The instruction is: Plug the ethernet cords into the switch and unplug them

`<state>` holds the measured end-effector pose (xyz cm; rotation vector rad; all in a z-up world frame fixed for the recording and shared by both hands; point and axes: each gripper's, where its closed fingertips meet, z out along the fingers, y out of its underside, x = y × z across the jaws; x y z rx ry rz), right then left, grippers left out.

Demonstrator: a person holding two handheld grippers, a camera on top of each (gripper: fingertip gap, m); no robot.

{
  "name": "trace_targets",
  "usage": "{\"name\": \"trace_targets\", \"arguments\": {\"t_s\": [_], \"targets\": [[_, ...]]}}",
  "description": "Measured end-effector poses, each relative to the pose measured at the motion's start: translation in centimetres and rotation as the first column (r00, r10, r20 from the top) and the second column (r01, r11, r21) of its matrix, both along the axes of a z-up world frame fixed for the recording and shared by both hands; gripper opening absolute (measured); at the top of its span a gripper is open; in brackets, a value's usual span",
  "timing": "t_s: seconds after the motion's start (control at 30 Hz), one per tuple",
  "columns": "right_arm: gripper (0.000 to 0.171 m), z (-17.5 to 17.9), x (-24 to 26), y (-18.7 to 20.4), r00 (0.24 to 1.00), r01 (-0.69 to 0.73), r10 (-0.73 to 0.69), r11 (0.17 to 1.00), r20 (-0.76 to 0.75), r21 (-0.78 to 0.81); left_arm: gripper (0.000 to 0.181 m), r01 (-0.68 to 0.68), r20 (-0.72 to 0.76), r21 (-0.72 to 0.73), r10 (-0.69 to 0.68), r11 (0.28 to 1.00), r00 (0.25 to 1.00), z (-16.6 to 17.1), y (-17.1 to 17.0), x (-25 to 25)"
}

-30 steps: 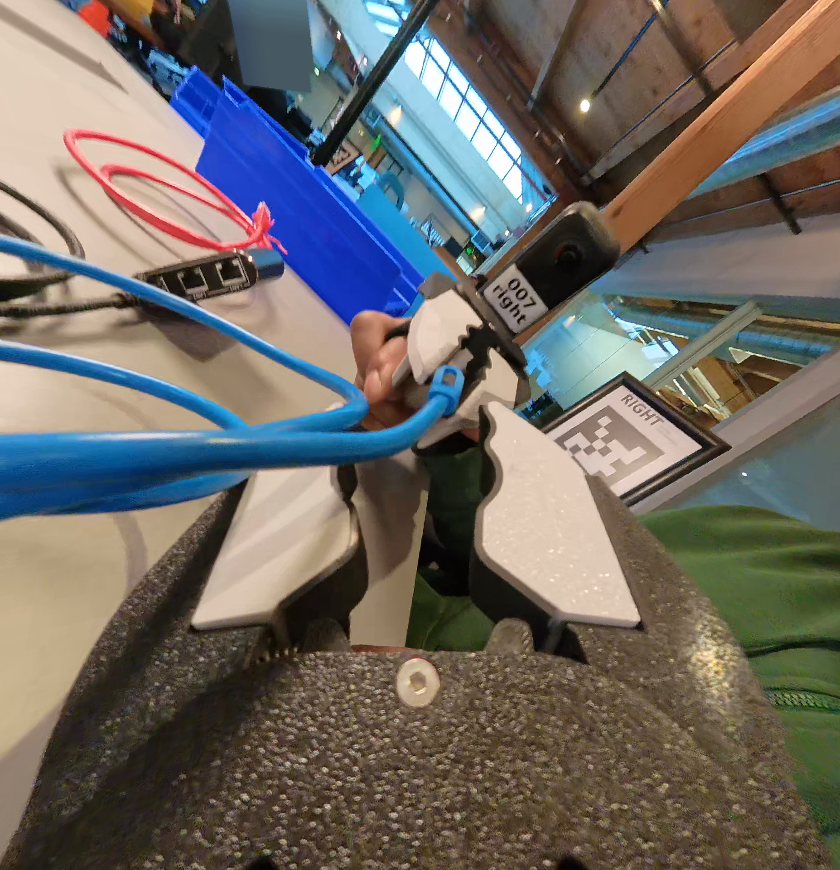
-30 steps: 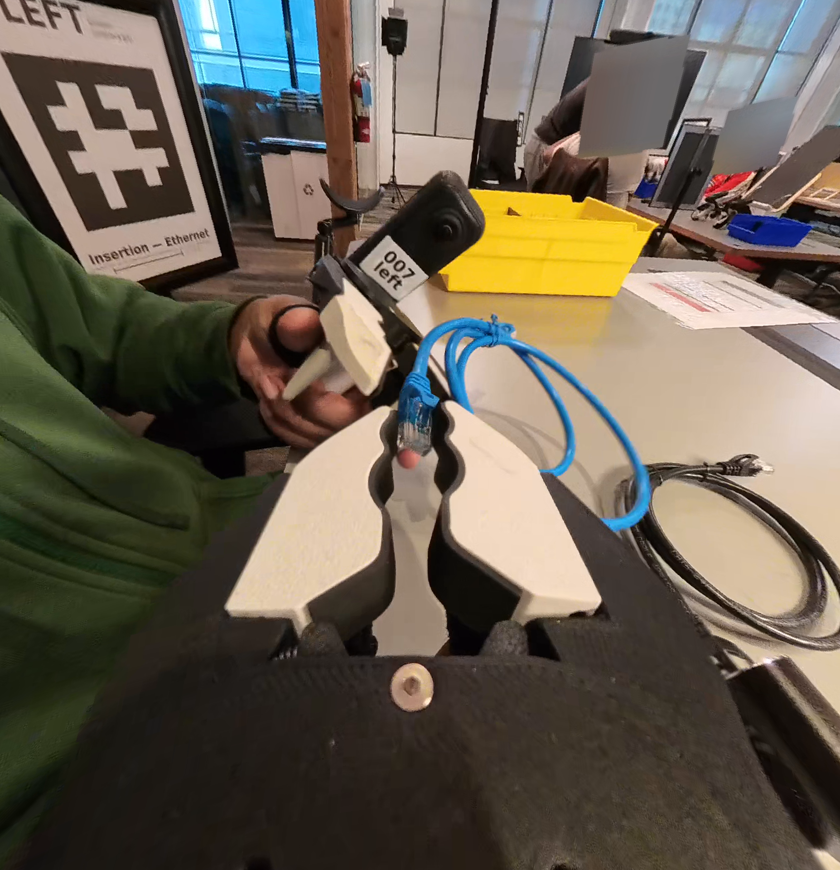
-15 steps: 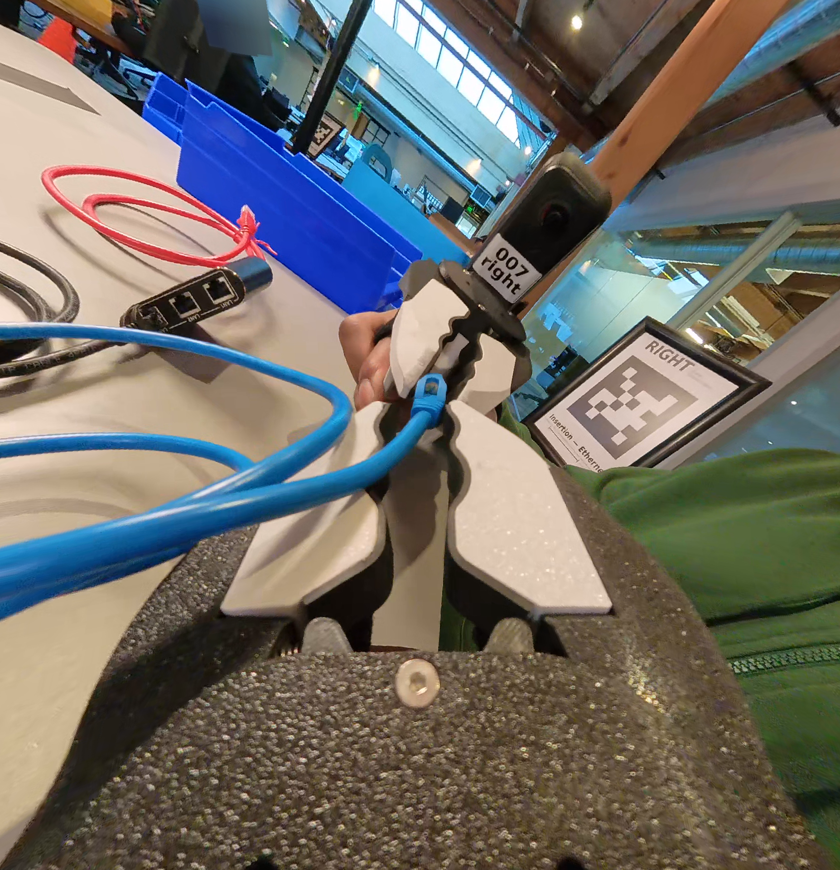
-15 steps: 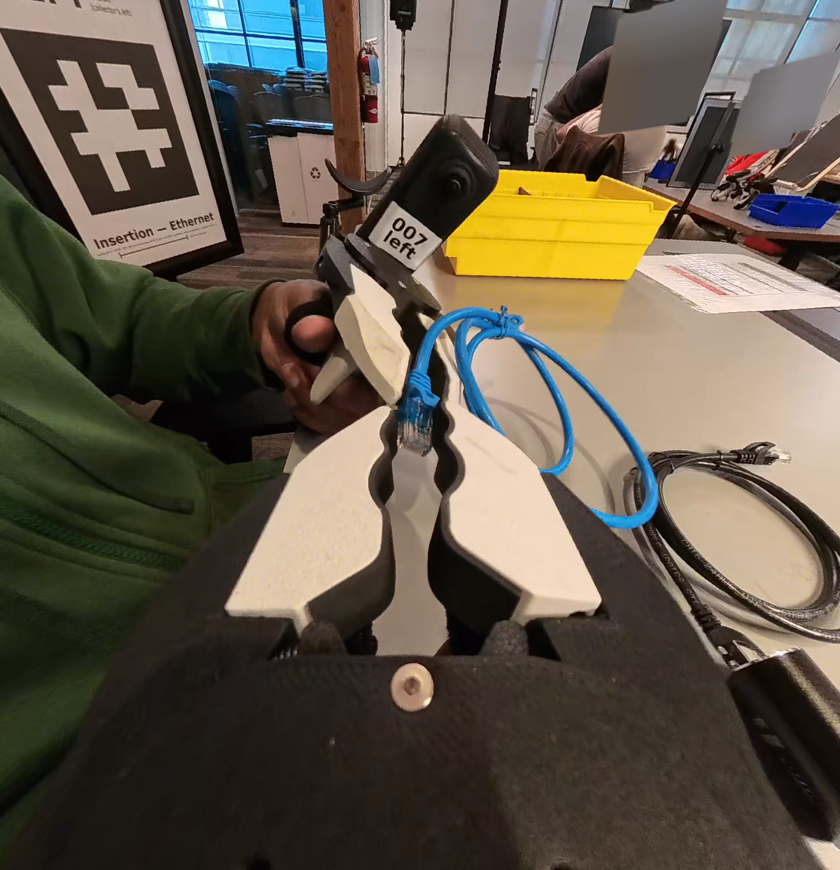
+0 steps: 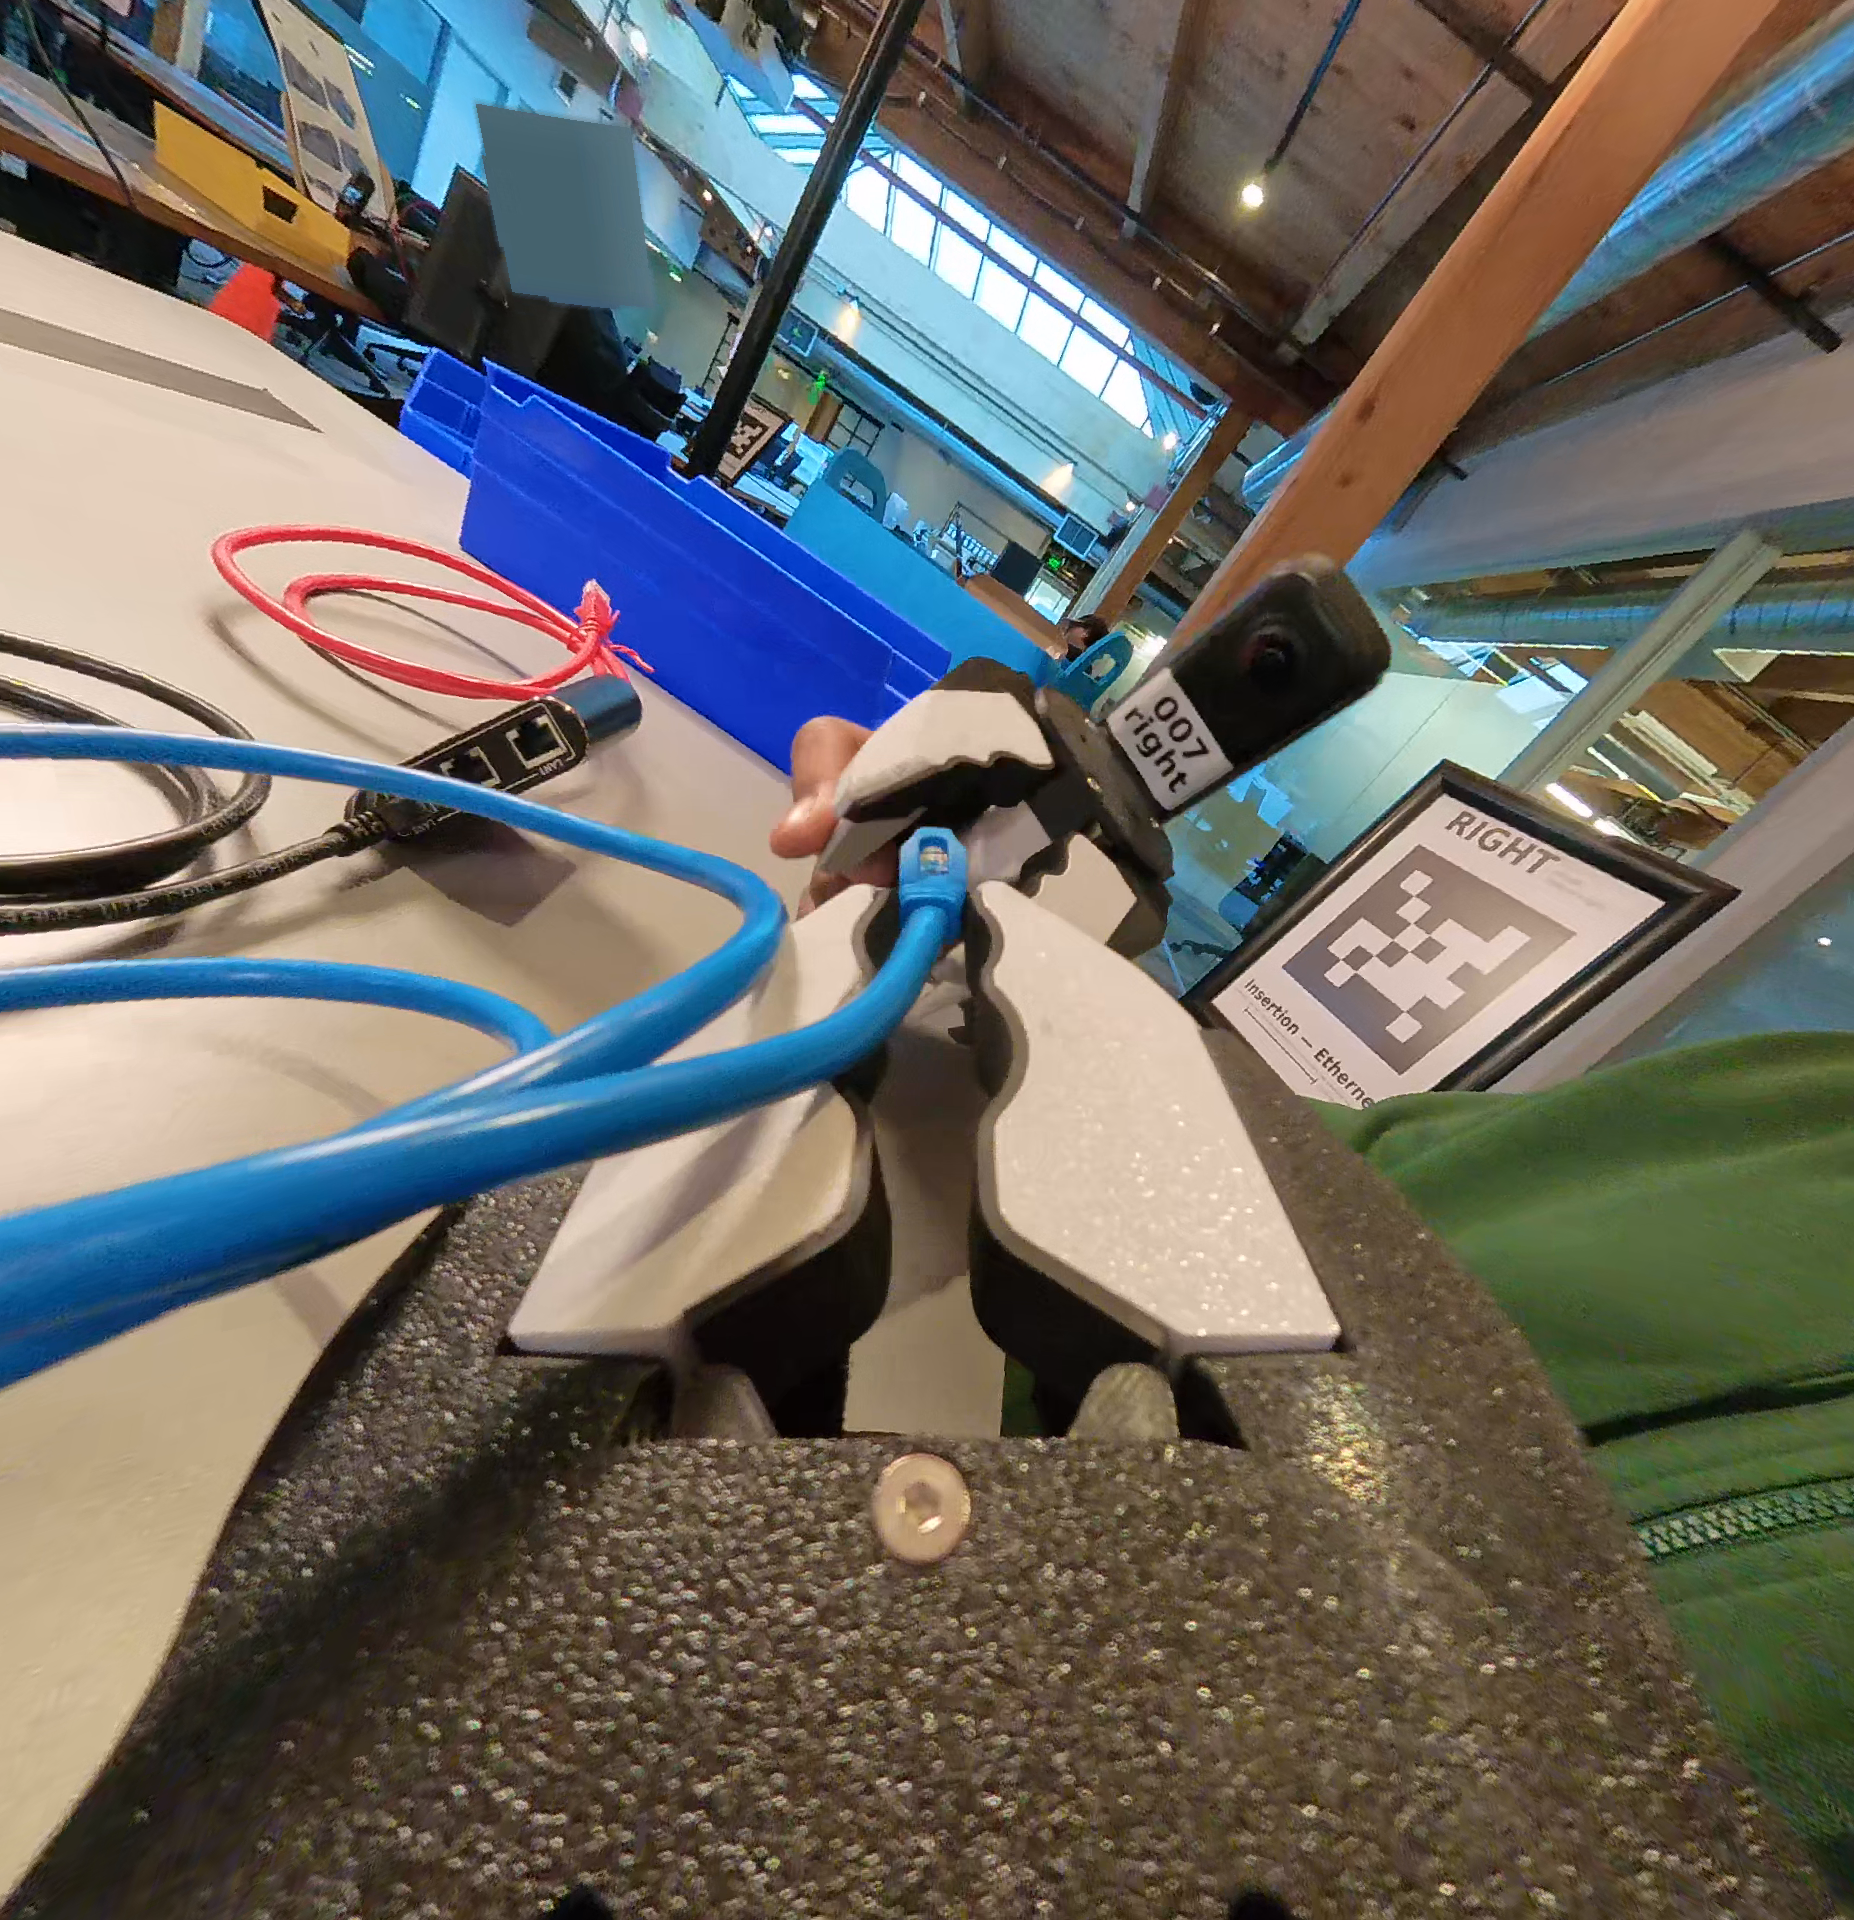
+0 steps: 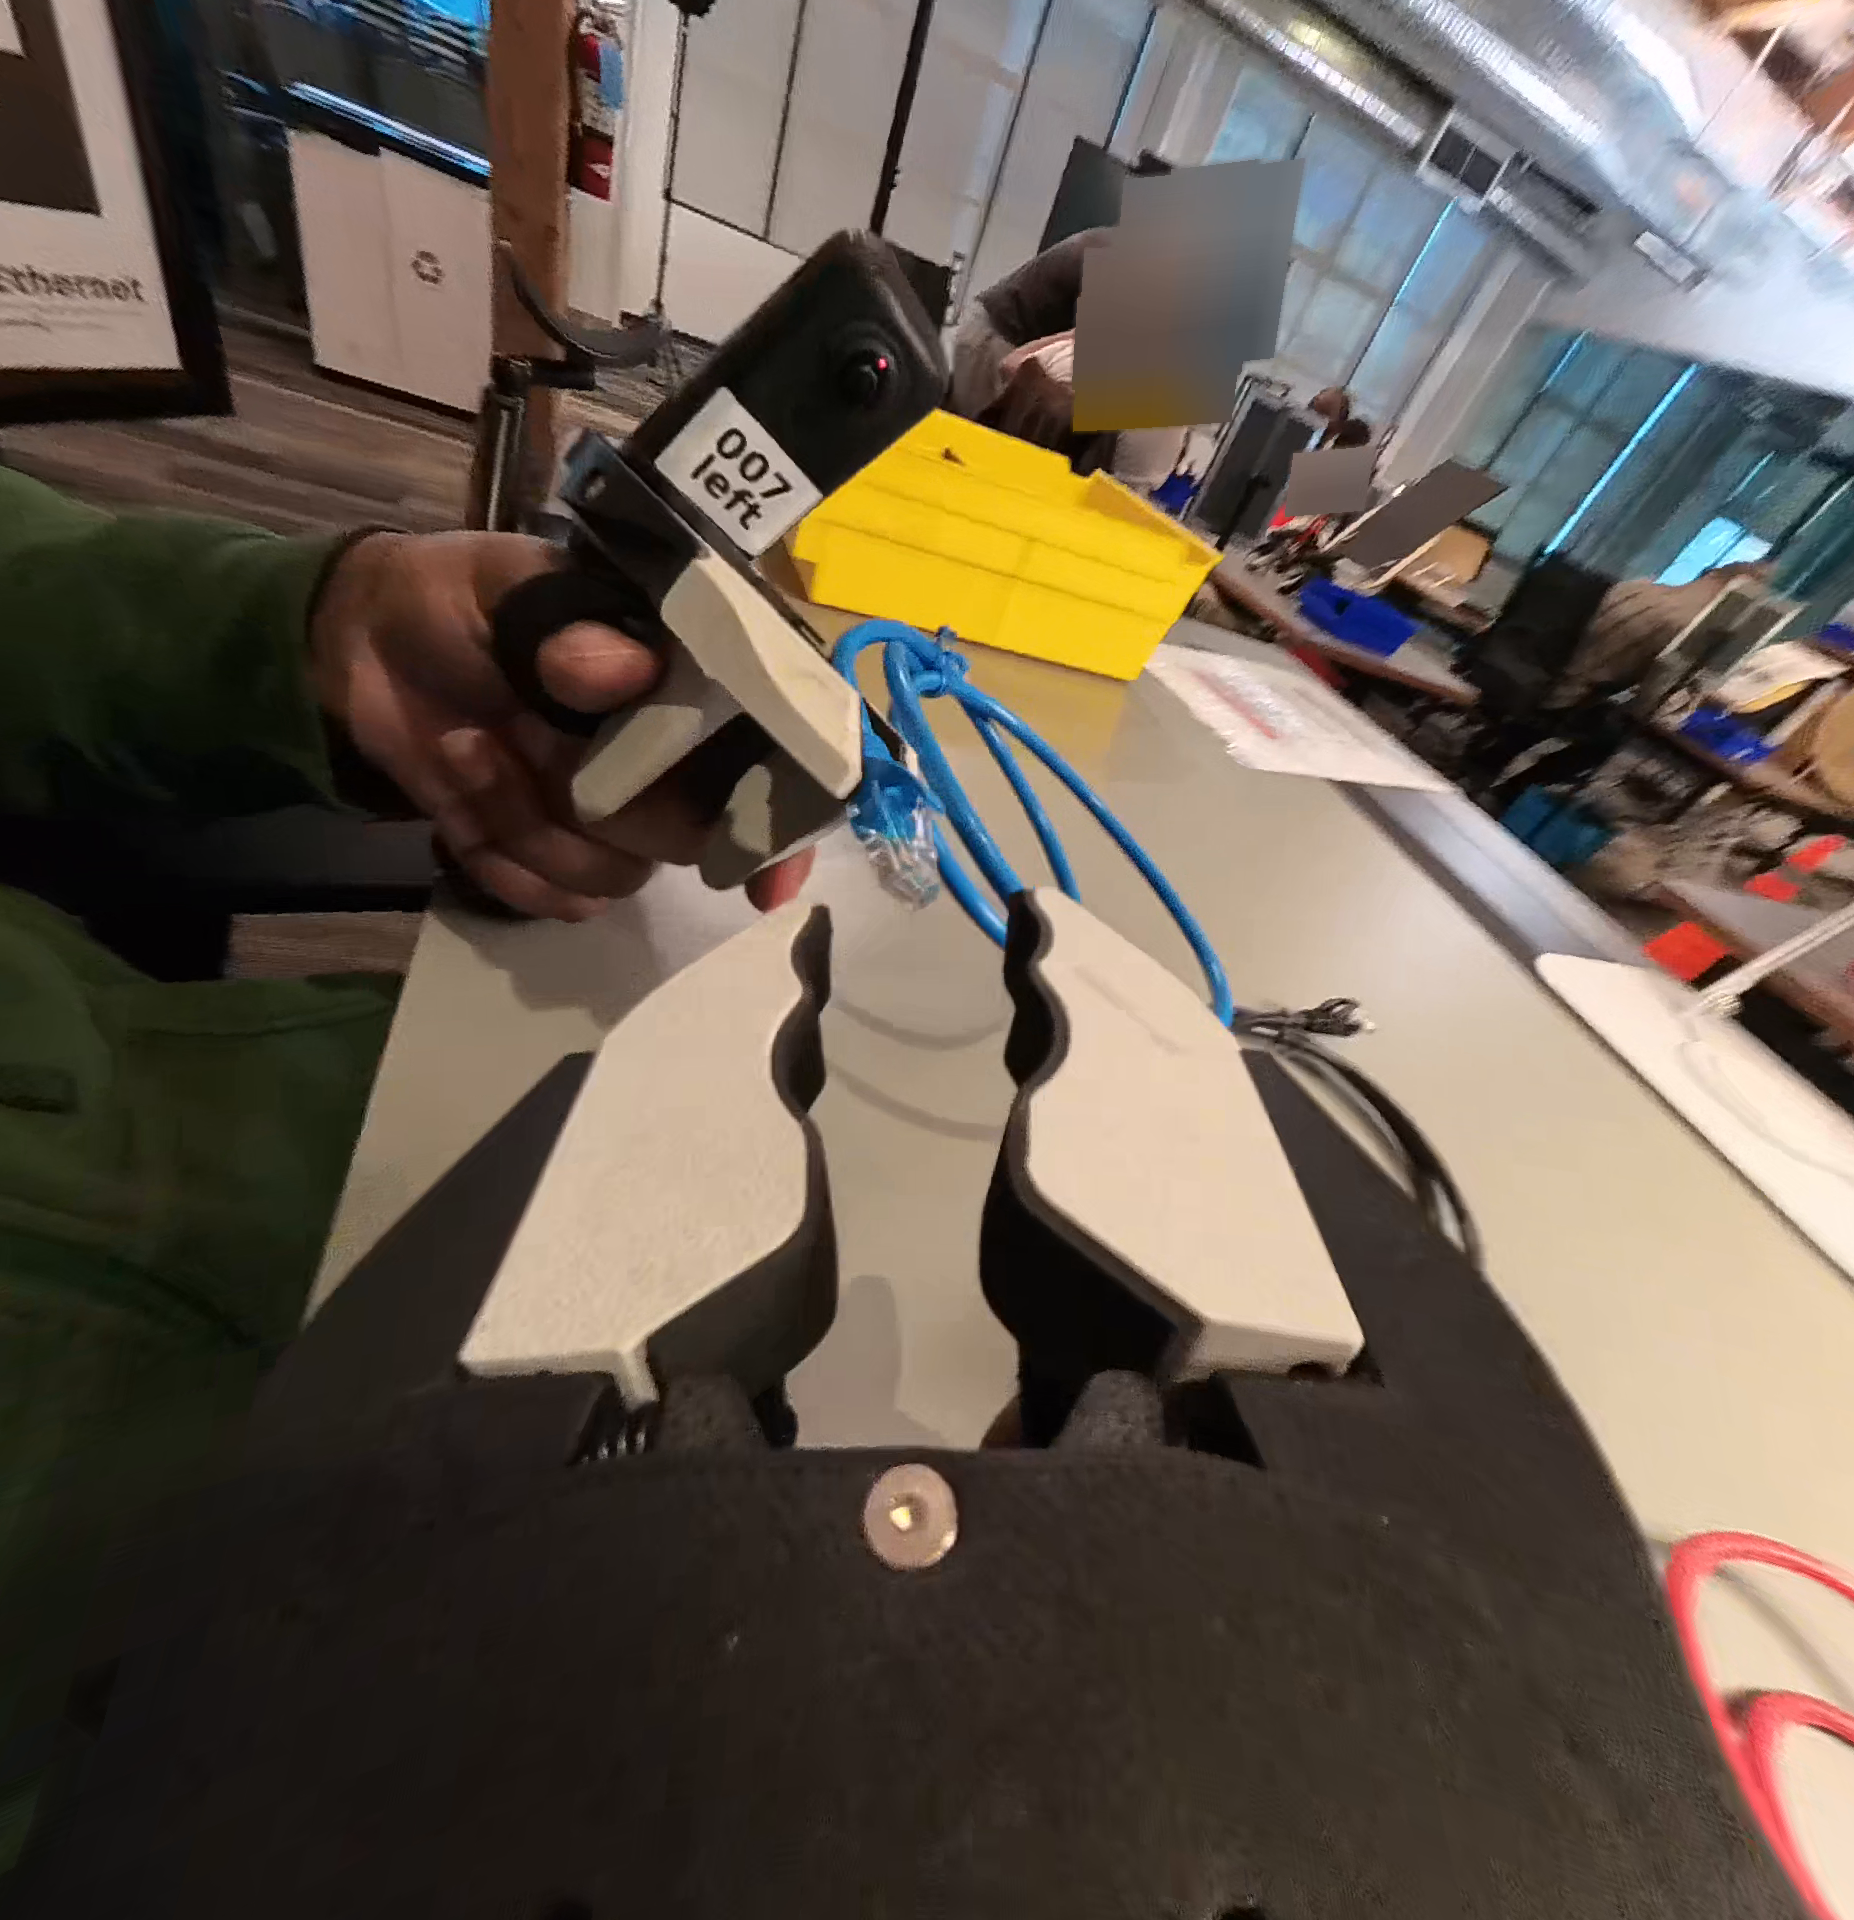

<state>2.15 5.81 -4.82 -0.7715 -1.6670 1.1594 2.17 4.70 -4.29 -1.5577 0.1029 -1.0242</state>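
Note:
My left gripper (image 5: 925,906) is shut on the blue ethernet cord (image 5: 611,1049) just behind its plug (image 5: 933,857), held above the table. In the right wrist view the same plug (image 6: 897,831) sticks out of the left gripper (image 6: 835,805), pointing down towards me. My right gripper (image 6: 918,930) is open and empty, a little short of that plug. The black switch (image 5: 507,753) lies on the table to the far left with its ports showing and no cord in them. A coiled red cord (image 5: 414,613) lies behind it.
A coiled black cord (image 5: 123,831) lies left of the switch and also shows in the right wrist view (image 6: 1359,1101). A blue bin (image 5: 674,582) stands behind the switch. A yellow bin (image 6: 1006,561) and a paper sheet (image 6: 1287,717) sit at the far end of the table. The grippers are tip to tip, or close to it. It is some 12 cm from my right tips to the black switch (image 5: 507,753).
My left gripper closed on the blue cord behind its plug. My right gripper, which was shut on that plug, opened, let it go and drew back.

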Motion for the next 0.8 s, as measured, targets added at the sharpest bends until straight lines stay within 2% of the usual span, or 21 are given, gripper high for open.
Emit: {"name": "trace_targets", "arguments": {"t_s": [0.13,0.27,0.5,0.8], "targets": [[0.022,0.8,0.3,-0.9,0.996,-0.007,0.015,0.997,-0.093,0.079,0.012,0.013,-0.008,-0.008,-0.013,1.0,1.0,-0.1,-0.1,0.4],[0.013,0.4,0.1,-1.0,0.996,0.004,0.007,0.993,-0.094,0.12,0.012,0.018,-0.014,-0.029,-0.019,0.999,1.0,-0.4,0.0,0.5],[0.01,0.1,0.3,-1.4,0.996,-0.034,0.043,0.992,-0.076,0.122,0.015,0.055,-0.003,-0.036,-0.055,0.998,0.998,-0.4,-0.2,0.8],[0.011,-0.2,0.2,-1.4,0.996,-0.017,0.032,0.985,-0.085,0.174,0.013,0.082,0.009,-0.073,-0.082,0.994,0.997,-0.8,-0.3,0.8]]}}
